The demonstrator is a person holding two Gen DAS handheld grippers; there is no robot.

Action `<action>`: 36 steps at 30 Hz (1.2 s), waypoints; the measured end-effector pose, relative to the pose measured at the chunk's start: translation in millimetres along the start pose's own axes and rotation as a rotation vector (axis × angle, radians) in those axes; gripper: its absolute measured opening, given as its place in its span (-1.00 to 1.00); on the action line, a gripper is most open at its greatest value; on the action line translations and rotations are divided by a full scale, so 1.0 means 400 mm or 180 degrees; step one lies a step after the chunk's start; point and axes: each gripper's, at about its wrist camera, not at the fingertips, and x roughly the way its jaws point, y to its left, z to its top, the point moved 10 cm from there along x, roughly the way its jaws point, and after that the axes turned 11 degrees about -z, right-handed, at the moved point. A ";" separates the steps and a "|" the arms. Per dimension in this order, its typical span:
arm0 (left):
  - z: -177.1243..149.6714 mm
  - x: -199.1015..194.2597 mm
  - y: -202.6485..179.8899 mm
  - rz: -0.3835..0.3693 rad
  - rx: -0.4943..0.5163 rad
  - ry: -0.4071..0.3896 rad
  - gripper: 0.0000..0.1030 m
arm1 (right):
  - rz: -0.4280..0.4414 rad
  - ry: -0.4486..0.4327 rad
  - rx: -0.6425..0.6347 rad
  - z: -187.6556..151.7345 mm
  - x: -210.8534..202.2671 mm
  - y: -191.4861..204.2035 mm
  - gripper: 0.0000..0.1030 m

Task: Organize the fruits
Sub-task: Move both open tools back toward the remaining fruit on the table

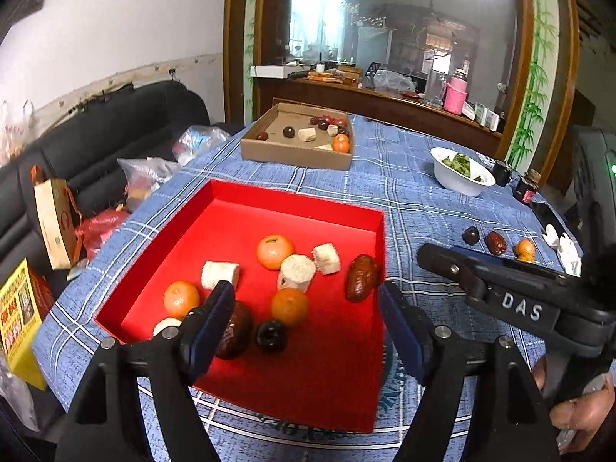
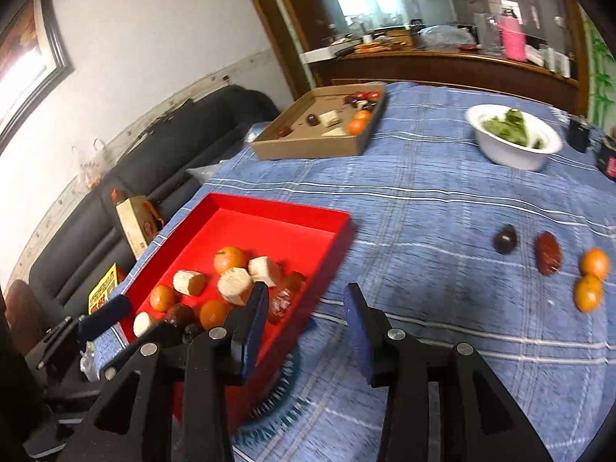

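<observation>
A red tray (image 1: 292, 200) on the blue checked tablecloth holds three oranges (image 1: 274, 251), white cylinder pieces (image 1: 296, 272), a red date (image 1: 362, 278) and a dark plum (image 1: 272, 335). My left gripper (image 1: 306, 296) hangs open over the tray's near end, nothing between its pads. To the right on the cloth lie a dark plum (image 2: 505, 239), a red date (image 2: 547, 253) and two oranges (image 2: 595, 263). My right gripper (image 2: 307, 292) stands open and empty over the tray's right rim (image 2: 338, 231), well short of those loose fruits.
At the table's far side sits a cardboard box (image 1: 292, 154) with several fruits in it. A white bowl of greens (image 1: 462, 181) and dark jars (image 1: 525, 188) stand at the far right. A black sofa (image 1: 96, 134) with bags lies beyond the left edge.
</observation>
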 end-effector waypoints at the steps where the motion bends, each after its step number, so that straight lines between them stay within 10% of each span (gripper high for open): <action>1: 0.001 -0.002 -0.008 0.0002 0.0026 -0.0005 0.47 | -0.0031 -0.0014 0.0010 -0.004 -0.007 -0.010 -0.14; 36: 0.059 -0.018 -0.228 -0.0060 0.0611 -0.0138 0.52 | -0.0673 -0.0343 0.0247 -0.008 -0.174 -0.287 -0.07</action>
